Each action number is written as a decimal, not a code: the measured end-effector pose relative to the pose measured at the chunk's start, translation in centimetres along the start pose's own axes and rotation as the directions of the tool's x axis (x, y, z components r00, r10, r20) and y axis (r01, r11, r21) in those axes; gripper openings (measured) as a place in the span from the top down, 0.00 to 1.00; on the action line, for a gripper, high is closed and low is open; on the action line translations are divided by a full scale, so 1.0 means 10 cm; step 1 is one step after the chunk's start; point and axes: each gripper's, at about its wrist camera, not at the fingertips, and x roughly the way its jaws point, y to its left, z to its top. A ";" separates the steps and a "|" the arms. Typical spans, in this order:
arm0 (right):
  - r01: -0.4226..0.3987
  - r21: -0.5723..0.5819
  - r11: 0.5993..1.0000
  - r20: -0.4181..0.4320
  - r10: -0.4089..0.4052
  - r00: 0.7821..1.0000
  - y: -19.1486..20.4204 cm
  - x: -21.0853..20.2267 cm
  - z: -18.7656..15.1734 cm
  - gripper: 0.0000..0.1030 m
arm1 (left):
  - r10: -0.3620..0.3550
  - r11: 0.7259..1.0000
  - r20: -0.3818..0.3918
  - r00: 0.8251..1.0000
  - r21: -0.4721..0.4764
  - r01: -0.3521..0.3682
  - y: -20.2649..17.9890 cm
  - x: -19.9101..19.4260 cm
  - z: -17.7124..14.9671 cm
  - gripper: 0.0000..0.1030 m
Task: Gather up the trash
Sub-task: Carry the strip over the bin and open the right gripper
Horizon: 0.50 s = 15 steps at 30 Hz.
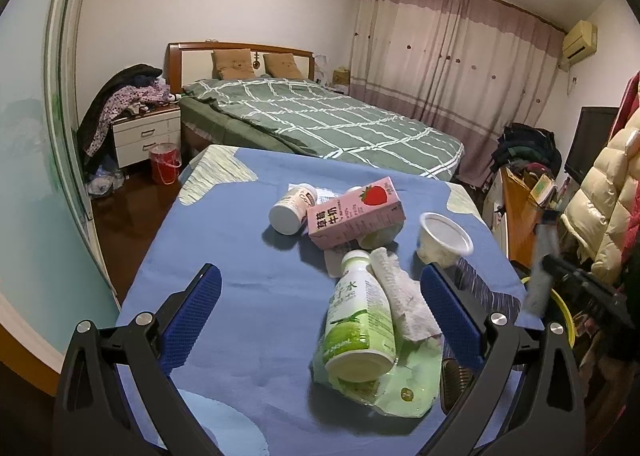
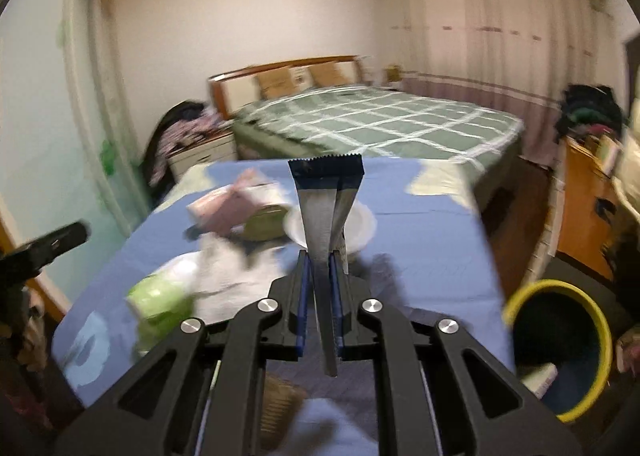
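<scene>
- My right gripper (image 2: 322, 288) is clenched on a flat silvery wrapper (image 2: 326, 200), which stands up between my blue pads and fans out above them to a dark serrated top edge
- The wrapper's lower end pokes out beneath the pads, toward my wrist
- That view is blurred, so I cannot read any print on the wrapper
- Below and to the right of my right gripper sits a bin (image 2: 560, 348) with a yellow rim, off the table edge; something pale lies inside it
- My left gripper (image 1: 320, 320) is released, its two blue pads spread wide over the table (image 1: 240, 256) with its blue cloth, gripping nothing
- A green bottle (image 1: 360, 320) lies on its side between my left fingers, nearer the right one, its cap end pointing away from me and its base toward me; neither pad touches it
- The bottle rests on a crumpled pale green wrapper (image 1: 416, 384)
- A white tissue (image 1: 404, 296) lies just beside the bottle, against my right pad
- Beyond my left fingertips lies a pink carton (image 1: 356, 212) with a strawberry on it, propped on other rubbish
- A small white bottle (image 1: 290, 208) lies on its side touching the carton's left end
- A white cup (image 1: 444, 244) stands upright to the right of the carton, just past my right fingertip
- A bed (image 1: 320, 120) stands behind the table
</scene>
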 end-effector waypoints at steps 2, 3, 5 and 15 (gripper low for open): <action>0.051 0.054 0.997 0.000 -0.051 0.999 -0.29 -0.03 -0.02 0.90 | -0.004 1.000 -0.011 1.000 0.008 0.004 -0.04 0.05 -0.01 0.05; 0.092 0.080 0.993 0.002 -0.093 0.996 -0.45 -0.04 -0.04 0.90 | -0.004 1.000 -0.017 1.000 0.012 0.005 -0.06 0.07 -0.01 0.05; 0.162 0.120 0.979 -0.006 -0.163 0.987 -0.71 -0.06 -0.09 0.90 | -0.006 1.000 -0.029 1.000 0.020 0.007 -0.10 0.12 -0.01 0.05; 0.351 0.261 0.899 -0.114 -0.333 0.936 -1.78 0.14 -0.44 0.90 | -0.006 0.998 -0.062 0.998 0.060 0.010 -0.31 0.29 0.03 0.05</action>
